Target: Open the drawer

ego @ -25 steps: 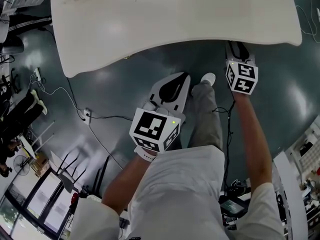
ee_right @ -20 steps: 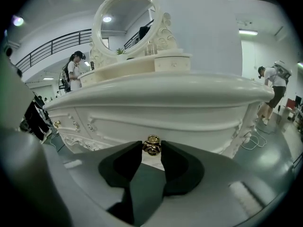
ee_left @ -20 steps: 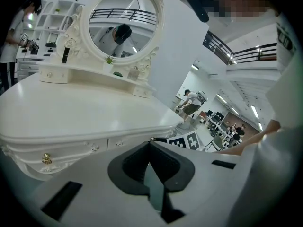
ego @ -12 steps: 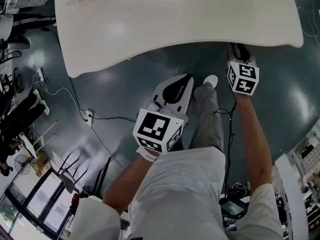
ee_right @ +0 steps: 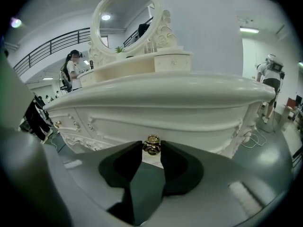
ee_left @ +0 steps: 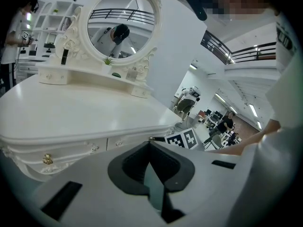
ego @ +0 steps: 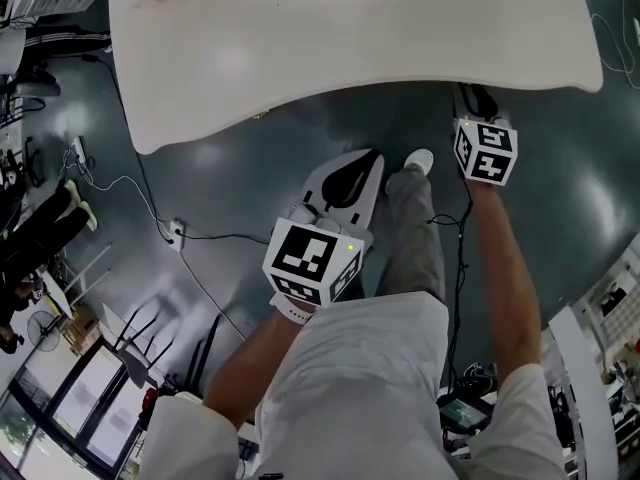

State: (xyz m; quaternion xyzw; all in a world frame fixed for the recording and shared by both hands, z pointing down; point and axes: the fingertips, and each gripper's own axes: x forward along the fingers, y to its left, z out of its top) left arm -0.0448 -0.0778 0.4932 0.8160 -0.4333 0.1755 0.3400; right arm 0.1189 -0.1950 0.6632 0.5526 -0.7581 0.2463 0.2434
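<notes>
A white dressing table (ee_right: pixel 156 91) fills the right gripper view, its drawer front (ee_right: pixel 184 119) just ahead of the jaws. My right gripper (ee_right: pixel 152 146) is shut on the drawer's gold knob (ee_right: pixel 152 139), a black pad on each side of it. In the head view that gripper's marker cube (ego: pixel 485 151) sits at the tabletop's (ego: pixel 350 38) near edge, and its fingertips are hidden under the edge. My left gripper (ego: pixel 371 155) hangs lower and back from the table. Its jaws (ee_left: pixel 150 144) are shut with nothing between them.
An oval mirror (ee_left: pixel 122 23) and small upper drawers (ee_left: pixel 57 74) stand on the tabletop. Another gold knob (ee_left: pixel 47 159) shows on a drawer further left. The person's leg and white shoe (ego: pixel 417 158) are between the grippers. Cables and a power strip (ego: pixel 175 232) lie on the grey floor.
</notes>
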